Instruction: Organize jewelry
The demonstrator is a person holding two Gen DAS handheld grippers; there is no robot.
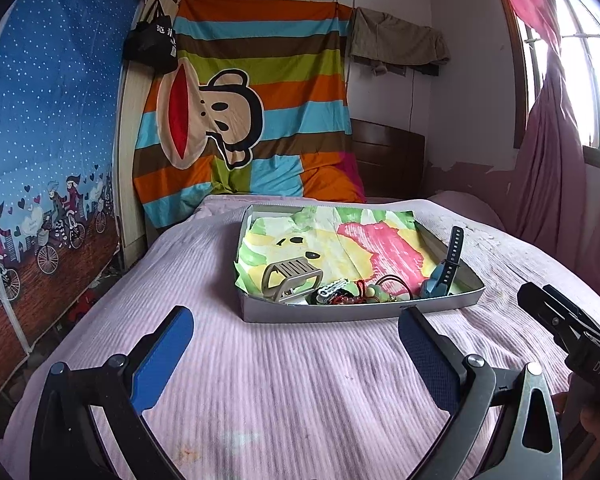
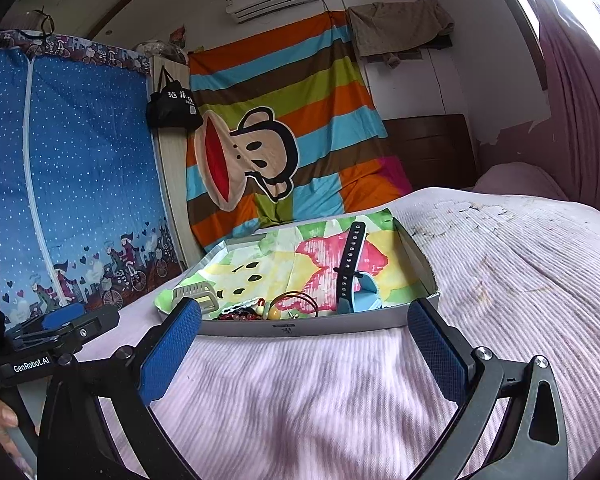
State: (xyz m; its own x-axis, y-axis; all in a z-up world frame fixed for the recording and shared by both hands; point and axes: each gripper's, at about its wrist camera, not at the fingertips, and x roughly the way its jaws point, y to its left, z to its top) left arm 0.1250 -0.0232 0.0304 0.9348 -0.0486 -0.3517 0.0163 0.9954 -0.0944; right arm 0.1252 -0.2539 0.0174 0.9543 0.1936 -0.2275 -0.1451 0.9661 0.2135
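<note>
Both grippers stood apart and empty, short of the tray (image 1: pixel 356 314).
Jewelry pile (image 1: pixel 352 292) lay at 12 o'clock of my left gripper (image 1: pixel 296 344), against the near wall; right gripper (image 2: pixel 308 344) likewise. Best to pinch one piece at a time.

Bedspread (image 1: pixel 292 392): pale pink, fine ribbed stripes.
Tray (image 1: pixel 360 312): grey walls; lining paper (image 1: pixel 340 236) blotched green, yellow and pink with black marks.
Hair clip (image 1: pixel 290 278): beige, at the tray's near left corner.
Watch (image 2: pixel 350 268): black perforated strap, light blue body, by the tray's right edge.
Bead bracelet (image 2: pixel 240 314): dark red.
Hair tie (image 2: pixel 294 300): red and brown loop.
Gripper pads (image 2: pixel 170 354): blue, textured, on black fingers.
Hanging sheet (image 1: pixel 256 92): orange, blue, brown and green stripes, cartoon monkey face.
Wardrobe cover (image 1: pixel 48 128): blue, white dots, cyclists along the bottom.
Curtain (image 1: pixel 552 184): pink.
</note>
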